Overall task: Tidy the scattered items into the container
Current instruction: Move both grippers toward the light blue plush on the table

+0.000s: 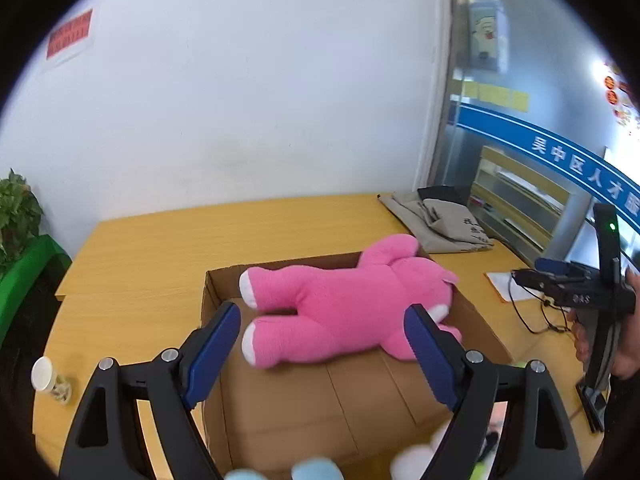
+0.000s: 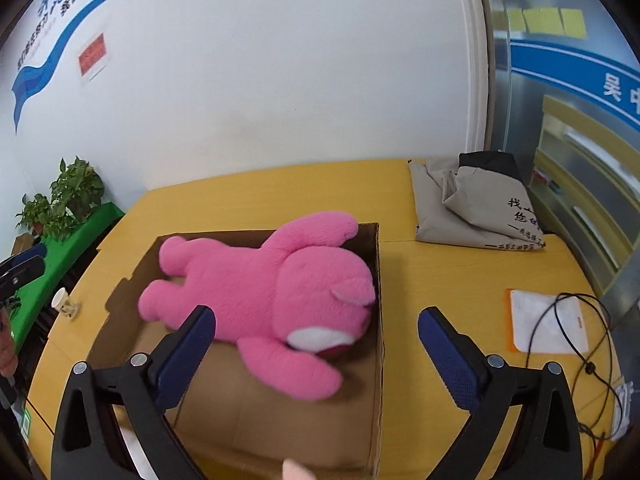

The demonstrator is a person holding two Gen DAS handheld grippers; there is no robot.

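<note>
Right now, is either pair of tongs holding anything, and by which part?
Nothing: left tongs and right tongs stand open; the pink bear lies in the box.

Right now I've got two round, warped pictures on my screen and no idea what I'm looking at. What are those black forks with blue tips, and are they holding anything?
Each picture comes from a camera on a hand-held tool, looking along its two fingers. The forks are tongs: the left tongs and the right tongs, both open and holding nothing. A person carries them; the hand gripping the right tool shows in the left view. On the yellow table stands a cardboard box with a pink plush bear lying in it. Around it lie a folded grey bag, a paper cup and a white pouch.
</note>
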